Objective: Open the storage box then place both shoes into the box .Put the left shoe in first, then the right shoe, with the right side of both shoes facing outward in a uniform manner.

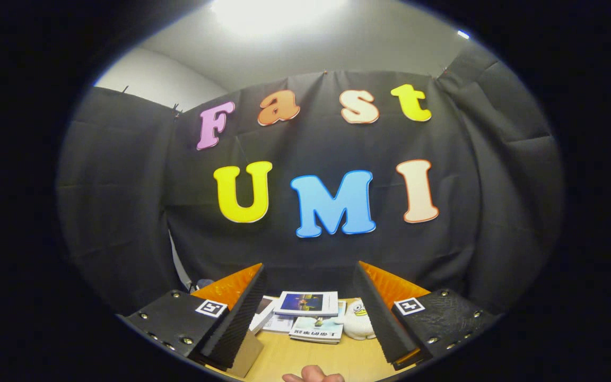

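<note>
Tongs [308, 313] spread, empty, raised above tabletop [305, 361]. Books [308, 303] and toy [359, 320] at 12 o'clock. Shoes likely light, pliable; grip at the collar.

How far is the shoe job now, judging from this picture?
Nothing looks done yet. The claw is open and holds nothing, raised over the table; beyond its fingers lie booklets and a small plush toy. Opening the box and placing both shoes are still left.
</note>
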`<state>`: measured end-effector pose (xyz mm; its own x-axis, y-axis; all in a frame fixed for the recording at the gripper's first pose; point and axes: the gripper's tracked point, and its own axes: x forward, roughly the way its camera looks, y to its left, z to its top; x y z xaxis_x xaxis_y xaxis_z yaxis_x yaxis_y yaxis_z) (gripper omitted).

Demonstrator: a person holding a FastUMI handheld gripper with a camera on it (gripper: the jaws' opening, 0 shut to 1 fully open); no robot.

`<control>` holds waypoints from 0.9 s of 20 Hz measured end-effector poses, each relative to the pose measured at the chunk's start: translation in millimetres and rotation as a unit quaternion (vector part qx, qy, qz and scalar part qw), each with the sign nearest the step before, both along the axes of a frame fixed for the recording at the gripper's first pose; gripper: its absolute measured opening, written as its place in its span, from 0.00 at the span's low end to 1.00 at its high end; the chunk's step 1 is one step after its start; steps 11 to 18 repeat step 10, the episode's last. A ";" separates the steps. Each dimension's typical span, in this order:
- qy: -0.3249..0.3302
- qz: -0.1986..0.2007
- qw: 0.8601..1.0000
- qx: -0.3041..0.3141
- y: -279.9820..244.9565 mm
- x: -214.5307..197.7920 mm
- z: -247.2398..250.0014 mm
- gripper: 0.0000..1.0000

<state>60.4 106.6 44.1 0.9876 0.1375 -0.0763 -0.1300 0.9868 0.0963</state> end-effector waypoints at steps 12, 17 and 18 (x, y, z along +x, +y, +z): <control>-0.004 -0.060 0.998 -0.017 -59.4 -12.2 -29.3 0.99; -0.004 -0.060 0.998 -0.017 -59.4 -12.2 -29.3 0.99; -0.004 -0.060 0.998 -0.017 -59.4 -12.2 -29.3 0.99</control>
